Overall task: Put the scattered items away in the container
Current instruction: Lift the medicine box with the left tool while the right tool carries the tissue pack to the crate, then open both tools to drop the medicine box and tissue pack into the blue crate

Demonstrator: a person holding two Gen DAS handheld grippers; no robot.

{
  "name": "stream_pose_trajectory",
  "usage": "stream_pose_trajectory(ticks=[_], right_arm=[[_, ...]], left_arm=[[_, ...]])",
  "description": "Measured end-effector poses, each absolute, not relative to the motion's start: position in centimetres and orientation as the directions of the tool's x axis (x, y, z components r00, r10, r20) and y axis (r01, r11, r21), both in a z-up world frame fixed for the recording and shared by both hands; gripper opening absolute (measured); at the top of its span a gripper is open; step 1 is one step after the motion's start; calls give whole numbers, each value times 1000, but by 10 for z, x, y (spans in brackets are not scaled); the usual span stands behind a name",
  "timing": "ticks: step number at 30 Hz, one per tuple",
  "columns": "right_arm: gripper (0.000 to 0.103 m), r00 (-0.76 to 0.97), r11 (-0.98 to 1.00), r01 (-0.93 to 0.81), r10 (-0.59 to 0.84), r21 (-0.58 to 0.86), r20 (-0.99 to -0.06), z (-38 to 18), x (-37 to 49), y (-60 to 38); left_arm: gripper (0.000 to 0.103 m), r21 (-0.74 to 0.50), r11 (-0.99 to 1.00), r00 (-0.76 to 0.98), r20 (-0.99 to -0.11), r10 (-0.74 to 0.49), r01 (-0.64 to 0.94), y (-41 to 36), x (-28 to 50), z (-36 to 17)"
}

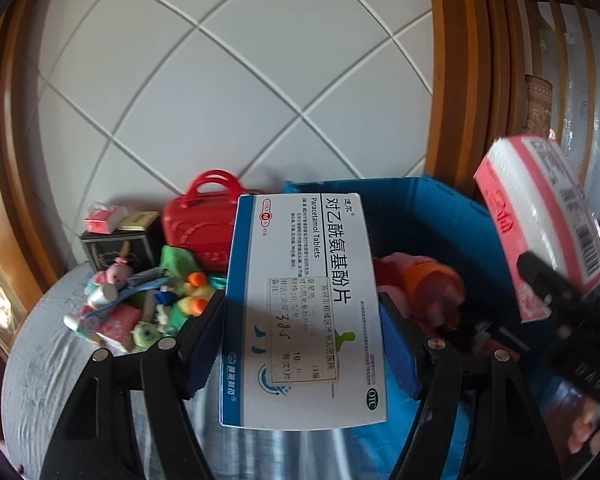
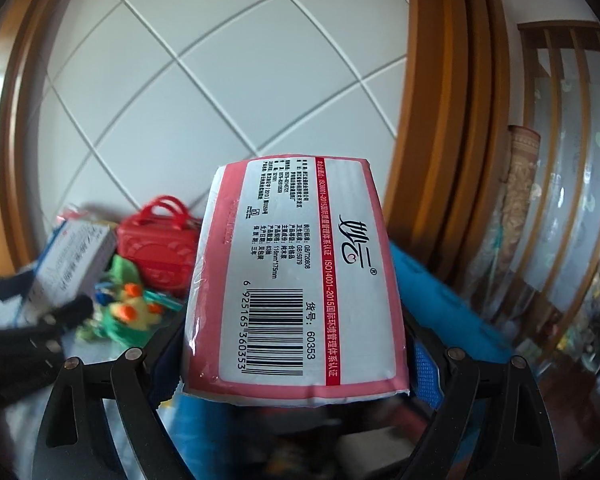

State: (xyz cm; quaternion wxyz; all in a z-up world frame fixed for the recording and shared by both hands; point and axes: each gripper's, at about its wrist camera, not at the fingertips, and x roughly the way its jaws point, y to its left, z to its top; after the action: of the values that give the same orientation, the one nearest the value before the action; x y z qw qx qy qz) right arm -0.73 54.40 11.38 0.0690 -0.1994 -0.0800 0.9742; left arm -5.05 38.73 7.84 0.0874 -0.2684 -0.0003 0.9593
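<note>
Our left gripper (image 1: 300, 312) clamps one white-and-blue paracetamol box (image 1: 300, 304) over the blue container (image 1: 440, 216), hiding much of its inside. Our right gripper (image 2: 296, 344), jaws wide, clasps one pink tissue pack (image 2: 296, 272). The toy pile (image 1: 140, 300) far left blurs beyond counting.

Left tool (image 1: 302, 308): black linkage arms, silver rivets.
</note>
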Motion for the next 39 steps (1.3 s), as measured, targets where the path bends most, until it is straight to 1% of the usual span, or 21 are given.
stream_pose_trajectory(ticks=[2, 6, 9, 13, 15, 17, 20, 23, 28, 33, 35, 36, 37, 39], right_arm=[[91, -899, -973, -93, 173, -210, -402, 112, -17, 577], [91, -858, -968, -53, 170, -247, -484, 99, -39, 641], [91, -818, -967, -21, 162, -252, -551, 84, -54, 678], [91, -769, -967, 11, 155, -255, -620, 63, -68, 712], [91, -748, -964, 11, 168, -266, -642, 53, -73, 727], [91, -725, -969, 15, 160, -248, -670, 46, -78, 742], [91, -702, -969, 28, 155, -245, -695, 36, -81, 756], [91, -705, -967, 35, 155, -253, -692, 32, -81, 762], [91, -706, -969, 45, 141, -241, -694, 27, -84, 771], [92, -701, -964, 66, 140, -259, -700, 23, -89, 770], [92, -701, -961, 72, 141, -266, -699, 22, -89, 770], [93, -700, -960, 71, 146, -271, -699, 21, -89, 770], [94, -701, -958, 68, 152, -277, -697, 20, -89, 770], [98, -712, -954, 60, 164, -293, -683, 22, -87, 770]], left_arm=[[71, -61, -977, -810, -550, 203, -203, 423, -59, 85], [71, -76, -971, -747, -626, 224, -226, 493, -74, 87], [71, -63, -970, -691, -691, 212, -235, 538, -85, 75], [71, -43, -970, -607, -773, 184, -239, 581, -107, 46], [71, -54, -967, -563, -805, 189, -247, 597, -116, 34], [71, -47, -965, -537, -823, 184, -258, 609, -121, 26], [71, -27, -968, -527, -835, 159, -249, 621, -125, 16], [71, -22, -966, -511, -845, 157, -259, 629, -125, 9], [72, 23, -965, -517, -847, 120, -262, 635, -126, 1], [72, 24, -968, -516, -849, 113, -251, 633, -129, 0], [74, 31, -969, -529, -842, 107, -244, 632, -128, 2], [78, 31, -970, -537, -837, 107, -243, 632, -126, 3], [79, 33, -969, -546, -831, 109, -244, 631, -124, 5], [79, 48, -968, -562, -820, 103, -247, 632, -121, 8]])
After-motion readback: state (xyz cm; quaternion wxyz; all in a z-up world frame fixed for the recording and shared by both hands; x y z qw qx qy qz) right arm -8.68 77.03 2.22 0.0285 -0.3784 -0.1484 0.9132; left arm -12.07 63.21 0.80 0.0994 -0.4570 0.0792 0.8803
